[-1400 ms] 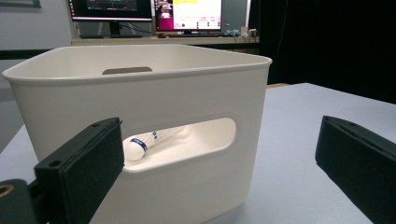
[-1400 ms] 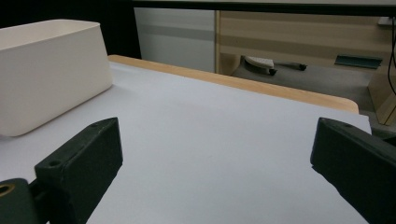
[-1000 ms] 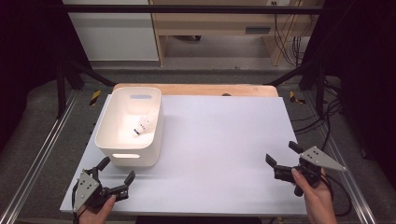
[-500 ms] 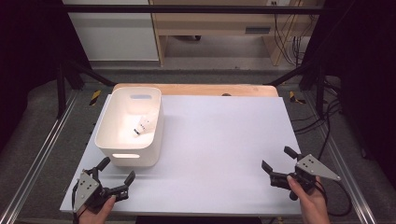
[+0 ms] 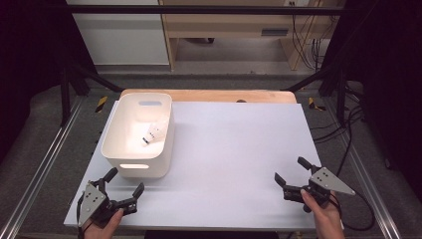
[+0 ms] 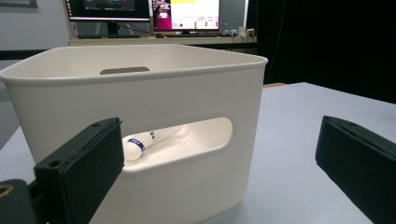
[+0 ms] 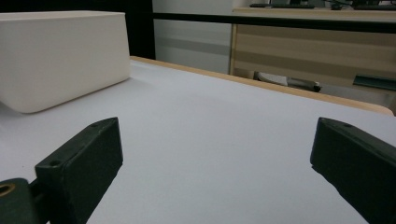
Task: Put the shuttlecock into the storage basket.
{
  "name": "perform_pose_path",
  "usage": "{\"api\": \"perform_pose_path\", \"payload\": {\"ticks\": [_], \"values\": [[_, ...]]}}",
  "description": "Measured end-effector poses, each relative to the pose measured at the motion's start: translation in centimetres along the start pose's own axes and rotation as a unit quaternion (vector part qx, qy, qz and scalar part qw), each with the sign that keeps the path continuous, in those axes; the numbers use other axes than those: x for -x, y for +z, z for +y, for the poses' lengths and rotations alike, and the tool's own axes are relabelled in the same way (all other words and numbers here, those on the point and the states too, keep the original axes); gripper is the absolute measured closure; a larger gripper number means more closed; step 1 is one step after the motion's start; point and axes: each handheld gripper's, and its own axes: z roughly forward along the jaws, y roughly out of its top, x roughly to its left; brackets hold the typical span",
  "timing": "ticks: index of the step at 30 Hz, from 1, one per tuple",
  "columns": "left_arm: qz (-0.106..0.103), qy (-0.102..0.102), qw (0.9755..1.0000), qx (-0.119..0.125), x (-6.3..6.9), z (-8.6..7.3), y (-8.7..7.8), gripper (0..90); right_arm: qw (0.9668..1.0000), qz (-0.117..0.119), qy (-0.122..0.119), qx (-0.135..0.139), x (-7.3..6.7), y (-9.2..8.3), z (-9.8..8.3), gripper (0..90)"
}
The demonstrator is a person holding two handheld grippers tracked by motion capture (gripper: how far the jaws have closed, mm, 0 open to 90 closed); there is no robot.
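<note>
shuttlecock [image 5: 151, 134]: it lies on its side on the floor of the white bin [image 5: 112, 144], toward the bin's right wall and about midway along its length; through the handle slot you see its cork and blue band in the left gripper view [image 6: 138, 145]

long axis: in the high view it runs on a slant, cork toward your near-left, feather skirt toward the far-right; from your left gripper's camera the cork end sits nearest you and the skirt trails away to the right

your left gripper [image 5: 123, 190]: jaws wide apart, holding nothing, low at the near-left corner of the table [image 5: 239, 149], just in front of the bin's near wall

your right gripper [image 5: 294, 176]: jaws wide apart too, empty, at the near-right corner, well apart from the bin

nearer hand: your left, clearly; the shuttlecock lies ahead of it and a little right, behind the near wall

what the reach turns on: the wall stands between your jaws and the shuttlecock, so I judge you must go up over the rim and down, closing across the slanted axis near the cork

risk: the feather skirt looks light and may roll or crush if you pinch it
</note>
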Motion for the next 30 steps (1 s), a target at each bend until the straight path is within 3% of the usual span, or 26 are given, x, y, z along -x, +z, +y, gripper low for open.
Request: {"api": "perform_pose_path", "payload": {"ticks": [9, 19, 30], "values": [[0.0, -0.001, 1.0, 0.0, 0.0, 0.0, 0.0, 1.2, 0.9998, 0.019, -0.006, -0.002, -0.5, 1.0, -0.5, 2.7], [-0.003, -0.01, 0.9999, 0.002, -0.1, -0.1, -0.1, 1.1, 0.9996, 0.026, -0.01, 0.007, -0.6, 2.1, -0.4, 2.6], [-0.008, -0.003, 1.0, 0.002, 0.4, -0.1, 0.0, 1.1, 0.9991, 0.031, -0.019, 0.021, -1.2, 3.2, -0.6, 2.9]]}}
